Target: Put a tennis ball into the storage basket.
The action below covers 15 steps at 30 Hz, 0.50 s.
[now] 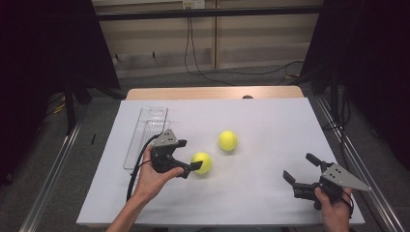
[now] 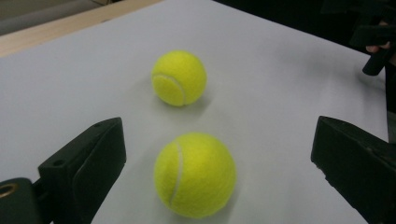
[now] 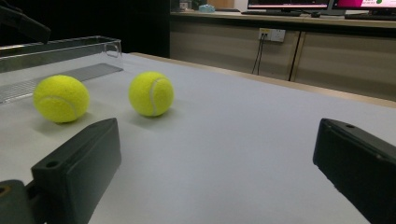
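Two yellow tennis balls lie on the white-covered table (image 1: 270,121). My left gripper (image 1: 190,154) is open, and the nearer ball (image 1: 201,163) sits just at its jaw tips. In the left gripper view that ball (image 2: 195,175) rests between the spread jaws of the left gripper (image 2: 218,140), untouched, with the second ball (image 2: 179,77) beyond it. The second ball (image 1: 227,140) lies a little farther back and right. My right gripper (image 1: 300,168) is open at the front right, with nothing in it. The right gripper view shows both balls (image 3: 61,98) (image 3: 151,93) ahead of the right gripper (image 3: 217,144).
A clear plastic tray (image 1: 145,130) lies along the table's left side, behind my left hand; the right gripper view shows the tray (image 3: 60,49) behind the balls. A wooden table edge (image 1: 212,93) runs along the back. Metal rails flank the table.
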Available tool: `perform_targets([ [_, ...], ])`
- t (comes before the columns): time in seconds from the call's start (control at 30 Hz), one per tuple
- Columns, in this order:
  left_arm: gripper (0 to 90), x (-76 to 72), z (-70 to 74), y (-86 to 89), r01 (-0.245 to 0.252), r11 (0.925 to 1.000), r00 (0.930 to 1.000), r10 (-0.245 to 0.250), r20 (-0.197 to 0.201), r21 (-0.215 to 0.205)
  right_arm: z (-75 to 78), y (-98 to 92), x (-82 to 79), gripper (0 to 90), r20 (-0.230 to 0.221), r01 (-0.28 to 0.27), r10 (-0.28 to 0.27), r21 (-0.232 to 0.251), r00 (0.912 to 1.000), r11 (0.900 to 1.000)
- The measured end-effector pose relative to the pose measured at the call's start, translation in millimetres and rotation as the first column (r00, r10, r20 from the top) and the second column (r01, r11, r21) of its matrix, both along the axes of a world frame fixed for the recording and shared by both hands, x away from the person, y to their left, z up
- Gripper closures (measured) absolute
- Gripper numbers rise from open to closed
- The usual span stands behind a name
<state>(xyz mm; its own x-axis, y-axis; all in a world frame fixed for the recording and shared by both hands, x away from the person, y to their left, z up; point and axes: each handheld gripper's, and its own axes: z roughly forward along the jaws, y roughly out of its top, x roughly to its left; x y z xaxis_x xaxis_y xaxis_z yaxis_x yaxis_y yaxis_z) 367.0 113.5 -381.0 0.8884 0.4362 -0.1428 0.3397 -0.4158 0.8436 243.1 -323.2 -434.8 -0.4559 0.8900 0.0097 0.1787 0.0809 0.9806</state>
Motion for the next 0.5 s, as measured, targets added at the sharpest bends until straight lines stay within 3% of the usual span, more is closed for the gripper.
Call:
perform_targets([
  [0.1,3.9,4.4,-1.3,-4.1,0.006,0.9993,0.9999,-0.005,-0.016,0.036,-0.2,-0.2,0.2,0.6,-0.002,0.003,-0.003,0.001,1.0000,1.000],
  [0.13,4.0,7.3,-3.0,-6.7,0.017,0.9967,0.9996,-0.015,-0.025,0.079,-0.2,0.0,0.2,0.7,-0.002,0.002,-0.002,0.000,1.0000,1.000],
  [0.23,4.1,9.6,-4.8,-8.8,0.030,0.9937,0.9981,-0.024,-0.057,0.107,-0.4,-0.2,0.0,0.6,-0.005,-0.002,0.002,-0.004,1.0000,1.000],
  [0.27,4.8,11.5,-5.5,-11.0,0.045,0.9896,0.9968,-0.036,-0.071,0.136,-0.5,-0.3,0.2,0.6,-0.006,-0.001,0.001,-0.002,1.0000,1.000],
  [0.3,5.5,11.5,-5.5,-11.0,0.045,0.9896,0.9968,-0.036,-0.071,0.136,-0.7,-0.5,0.4,0.6,-0.006,-0.001,0.001,-0.002,1.0000,1.000],
  [0.33,5.6,13.6,-6.4,-13.9,0.062,0.9841,0.9954,-0.049,-0.083,0.167,-0.6,-0.2,0.5,0.7,-0.007,0.001,-0.001,0.004,1.0000,1.000],
  [0.37,5.6,13.6,-6.4,-13.9,0.062,0.9841,0.9954,-0.049,-0.083,0.167,-0.6,-0.2,0.5,0.7,-0.007,0.001,-0.001,0.004,1.0000,1.000],
  [0.4,5.6,15.4,-7.0,-16.4,0.071,0.9778,0.9946,-0.055,-0.088,0.197,-0.6,-0.5,0.4,0.6,-0.005,-0.001,0.001,-0.002,1.0000,1.000],
  [0.5,5.6,17.1,-7.9,-18.0,0.080,0.9731,0.9928,-0.058,-0.105,0.216,-0.4,-0.2,0.1,0.6,-0.005,0.000,0.000,-0.002,1.0000,1.000],
])
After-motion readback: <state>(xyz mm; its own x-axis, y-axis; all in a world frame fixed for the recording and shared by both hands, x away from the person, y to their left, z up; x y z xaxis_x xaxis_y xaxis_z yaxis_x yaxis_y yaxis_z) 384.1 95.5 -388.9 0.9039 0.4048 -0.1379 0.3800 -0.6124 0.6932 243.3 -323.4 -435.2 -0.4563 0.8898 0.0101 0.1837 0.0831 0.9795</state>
